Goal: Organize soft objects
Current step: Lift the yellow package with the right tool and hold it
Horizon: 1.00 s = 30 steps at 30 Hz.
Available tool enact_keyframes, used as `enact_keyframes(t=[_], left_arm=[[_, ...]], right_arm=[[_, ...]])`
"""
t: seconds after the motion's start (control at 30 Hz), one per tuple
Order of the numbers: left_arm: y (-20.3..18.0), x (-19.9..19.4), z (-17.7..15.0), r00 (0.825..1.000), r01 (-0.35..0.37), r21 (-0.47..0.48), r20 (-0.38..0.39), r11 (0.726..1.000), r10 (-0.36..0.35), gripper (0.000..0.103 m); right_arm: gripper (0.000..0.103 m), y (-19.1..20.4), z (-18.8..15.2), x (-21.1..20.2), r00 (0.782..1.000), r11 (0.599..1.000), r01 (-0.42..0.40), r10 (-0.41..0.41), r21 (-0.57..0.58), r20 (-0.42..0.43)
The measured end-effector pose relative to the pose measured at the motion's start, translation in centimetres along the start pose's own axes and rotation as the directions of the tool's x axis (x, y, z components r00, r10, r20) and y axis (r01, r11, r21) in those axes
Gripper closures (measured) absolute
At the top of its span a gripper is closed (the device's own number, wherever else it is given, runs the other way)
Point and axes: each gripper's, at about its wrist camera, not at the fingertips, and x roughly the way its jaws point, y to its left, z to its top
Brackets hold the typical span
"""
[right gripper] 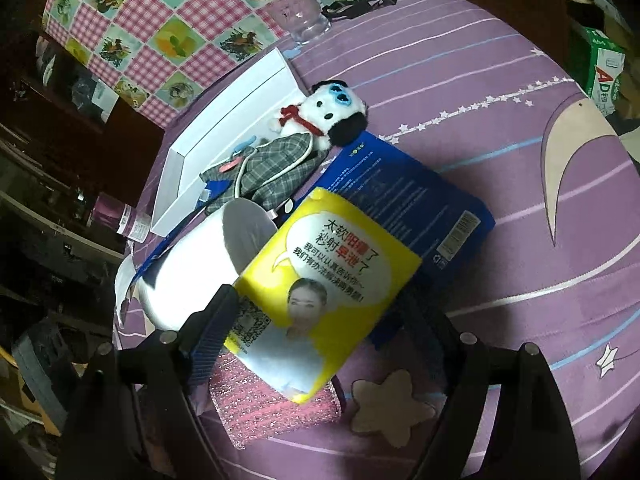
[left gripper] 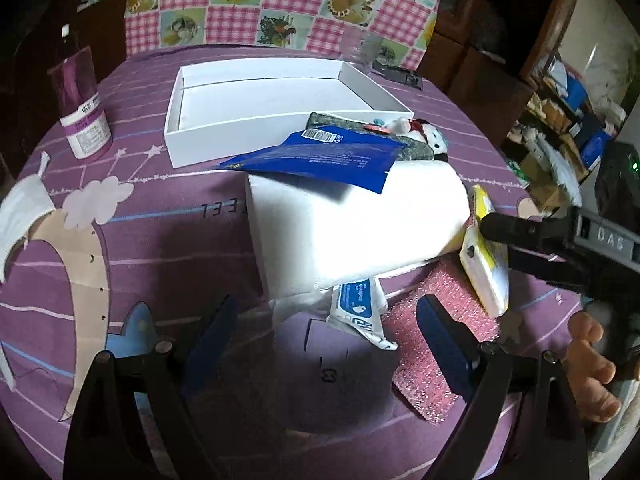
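Left gripper (left gripper: 324, 340): I see it level, low over the bedspread (left gripper: 160, 240) — jaws spread, empty.
Right gripper (right gripper: 320, 320): angled down — clamped on the yellow tissue pack (right gripper: 320, 280).

The left gripper (left gripper: 324, 340) is held low and level, its jaws spread wide apart with nothing between them, the blue pads (left gripper: 208, 340) facing each other across the gap. The right gripper (right gripper: 316, 320) reaches in from the right side, jaws pressed against both edges of a yellow tissue pack (right gripper: 320, 300) and holding it tilted. Bare fingers of the right hand (left gripper: 592, 364) curl under its handle.
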Motion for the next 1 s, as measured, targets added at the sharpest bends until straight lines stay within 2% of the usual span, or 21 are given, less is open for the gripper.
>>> enact_keyframes(t=[0.17, 0.5, 0.73, 1.0], left_arm=[[0.1, 0.2, 0.0, 1.000, -0.019, 0.005, -0.009, 1.000, 0.019, 0.011], [-0.3, -0.3, -0.1, 0.998, -0.067, 0.034, 0.019, 0.997, 0.066, 0.011], [0.0, -0.2, 0.0, 0.998, -0.057, 0.023, 0.008, 0.998, 0.056, 0.011], [0.2, -0.2, 0.1, 0.999, -0.047, 0.012, 0.010, 0.999, 0.047, 0.011]], right_arm=[[0.015, -0.5, -0.2, 0.5, 0.999, 0.998, -0.043, 0.043, 0.056, -0.004], [0.012, 1.2, -1.3, 0.4, 0.999, 1.000, 0.008, -0.008, 0.005, 0.034], [0.011, 2.3, -1.7, 1.0, 0.997, 0.993, 0.070, -0.067, -0.090, 0.036], [0.021, 2.3, -1.4, 1.2, 0.996, 0.986, 0.092, -0.092, -0.137, 0.012]])
